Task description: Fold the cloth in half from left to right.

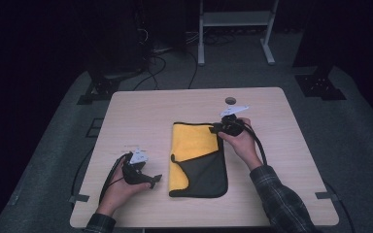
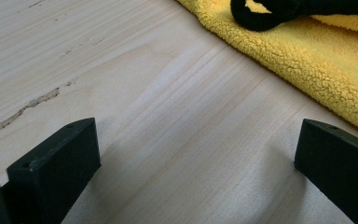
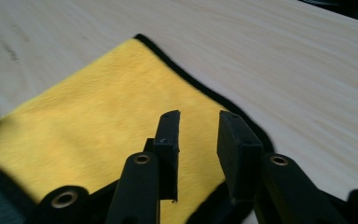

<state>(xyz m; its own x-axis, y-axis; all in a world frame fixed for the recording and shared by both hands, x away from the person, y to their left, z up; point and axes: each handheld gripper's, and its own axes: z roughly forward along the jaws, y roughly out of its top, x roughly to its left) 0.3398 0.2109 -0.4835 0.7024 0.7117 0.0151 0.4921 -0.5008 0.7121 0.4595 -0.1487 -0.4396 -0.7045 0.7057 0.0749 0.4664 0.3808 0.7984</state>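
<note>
High view, left to right: my left gripper (image 1: 151, 180) rests low on the wooden table (image 1: 141, 111) at about 8 o'clock, jaws spread wide and empty, pointing toward the folded cloth (image 1: 196, 160). That cloth, yellow fleece with a dark grey flap folded over its near right part, lies at the table's centre. My right gripper (image 1: 217, 128) sits at the cloth's far right corner, about 1 o'clock from the cloth's middle.

Left gripper view: both jaws stand far apart over bare wood, the yellow fleece edge (image 2: 307, 70) just beyond the right jaw.

Right gripper view: the 2 jaws hover slightly parted above the black-trimmed corner (image 3: 233, 105), holding nothing that I can see.

I judge the step to be pinching that corner. To do it well, I should lower the jaws so 1 slides under the trim, then close fully before lifting.

Room: bare wood lies open from 9 to 12 o'clock and along the right side. A small round hole (image 1: 230, 100) sits near the far edge at 12 o'clock. The near table edge is close to my left hand (image 1: 119, 189).
</note>
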